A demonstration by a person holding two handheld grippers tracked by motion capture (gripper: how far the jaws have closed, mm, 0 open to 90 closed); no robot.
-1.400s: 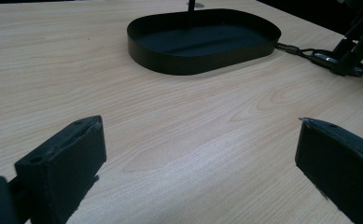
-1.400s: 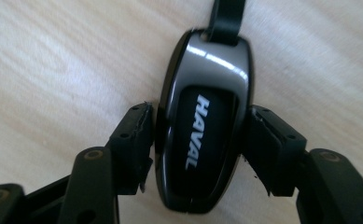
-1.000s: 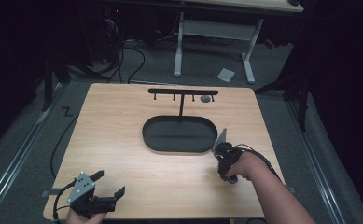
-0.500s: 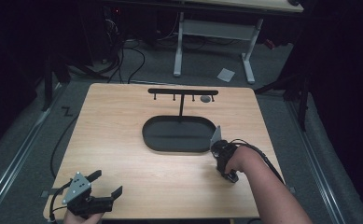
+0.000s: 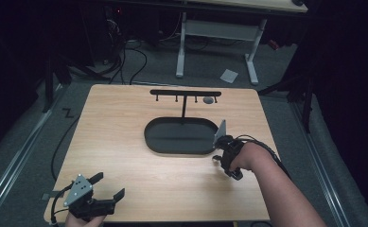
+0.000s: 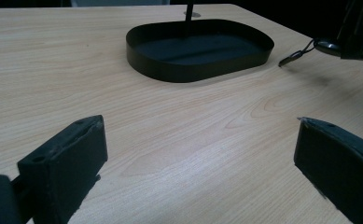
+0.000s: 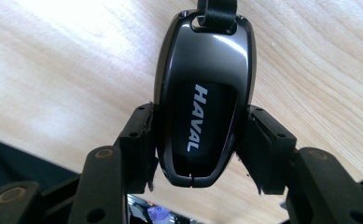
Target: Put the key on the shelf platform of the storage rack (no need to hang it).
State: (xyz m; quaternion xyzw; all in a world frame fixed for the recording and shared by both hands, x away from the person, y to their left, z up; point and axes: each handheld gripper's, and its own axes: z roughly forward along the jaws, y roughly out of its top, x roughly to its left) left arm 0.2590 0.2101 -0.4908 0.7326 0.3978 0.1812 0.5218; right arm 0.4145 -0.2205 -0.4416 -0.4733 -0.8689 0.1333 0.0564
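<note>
Right gripper view: the right gripper (image 7: 195,140) is clamped on a glossy black car key fob (image 7: 202,93) lettered HAVAL, a black strap (image 7: 216,9) at its top, above the wooden table (image 7: 53,70); its jaws have just been closing onto the fob. In the high view that gripper (image 5: 218,152) sits just beside the right end of the black oval tray (image 5: 181,137). The left gripper (image 5: 107,188), jaws wide apart and holding nothing, rests well short of the tray at the table's near left corner.

The hand-held gripper (image 7: 198,140) clamps a black HAVAL key fob (image 7: 200,93) above the table (image 7: 67,70).
</note>
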